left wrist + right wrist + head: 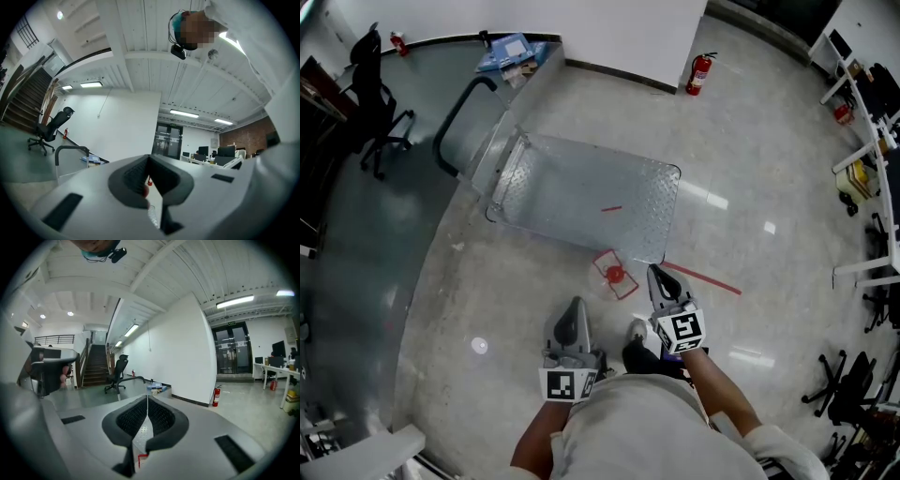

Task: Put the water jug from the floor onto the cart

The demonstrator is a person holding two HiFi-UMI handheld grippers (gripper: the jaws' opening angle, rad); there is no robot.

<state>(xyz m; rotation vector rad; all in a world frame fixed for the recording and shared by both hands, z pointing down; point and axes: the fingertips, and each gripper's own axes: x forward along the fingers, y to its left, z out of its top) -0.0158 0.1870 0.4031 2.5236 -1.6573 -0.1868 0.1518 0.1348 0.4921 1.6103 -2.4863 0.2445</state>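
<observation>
**Red marks on pale stone, a silver cart**

The cart has a silver deck embossed with a fine diamond tread and crossed by one short red stripe. Its handle is black. The floor is pale grey-beige with a faint speckle, turning dark grey-green at the left. On it lie a red square outline with a red round spot inside, and a red line. The fire extinguisher is red, the office chair black, the wall white. The left gripper and right gripper are grey with black textured pads. Their cubes carry black square markers on white. The person's sleeve is off-white.
</observation>
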